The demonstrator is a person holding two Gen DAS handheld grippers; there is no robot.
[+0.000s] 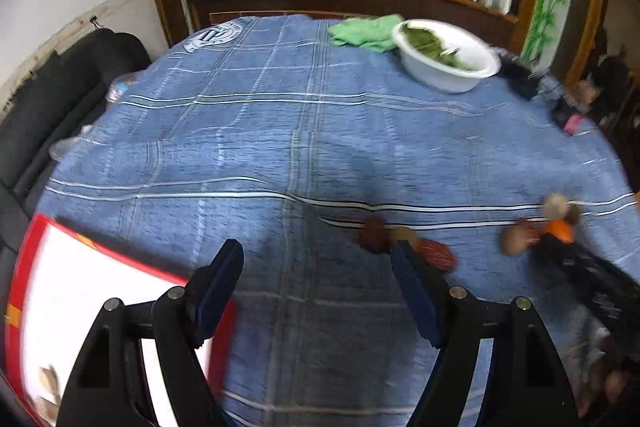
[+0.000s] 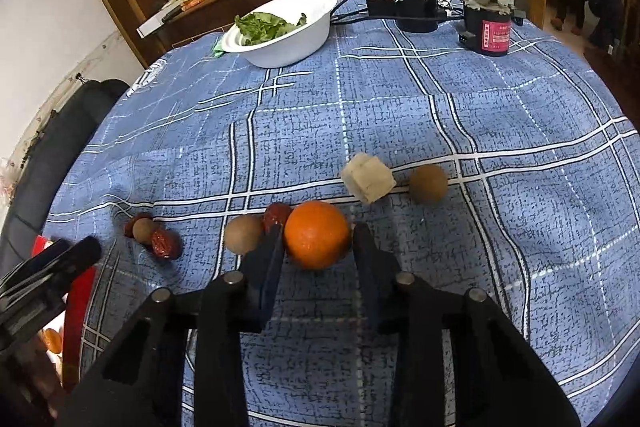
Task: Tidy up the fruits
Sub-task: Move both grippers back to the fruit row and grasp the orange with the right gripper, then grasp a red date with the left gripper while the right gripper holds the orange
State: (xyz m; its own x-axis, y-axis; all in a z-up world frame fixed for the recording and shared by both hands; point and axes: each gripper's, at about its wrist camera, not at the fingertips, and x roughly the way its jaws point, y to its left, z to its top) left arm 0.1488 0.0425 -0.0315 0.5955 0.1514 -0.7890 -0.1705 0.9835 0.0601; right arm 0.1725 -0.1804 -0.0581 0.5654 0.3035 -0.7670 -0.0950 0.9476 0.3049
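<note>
In the right wrist view an orange (image 2: pixel 318 241) sits on the blue checked cloth between the fingers of my right gripper (image 2: pixel 318 231), whose pads touch it on both sides. A brown round fruit (image 2: pixel 242 234) and a red date (image 2: pixel 276 214) lie just left of the left finger. Two more dates with a small brown fruit (image 2: pixel 154 235) lie further left. A pale cube (image 2: pixel 368 177) and another brown ball (image 2: pixel 428 183) lie beyond. My left gripper (image 1: pixel 316 255) hangs open over bare cloth with nothing between its fingers, and dates (image 1: pixel 436 255) lie by its right finger.
A red-rimmed white tray (image 1: pixel 28 267) lies at the table's near left edge, holding a few pieces. A white bowl of green leaves (image 2: pixel 280 27) stands at the back, with a green cloth (image 1: pixel 364 31) beside it. Black devices and cables (image 2: pixel 416 7) sit at the far right.
</note>
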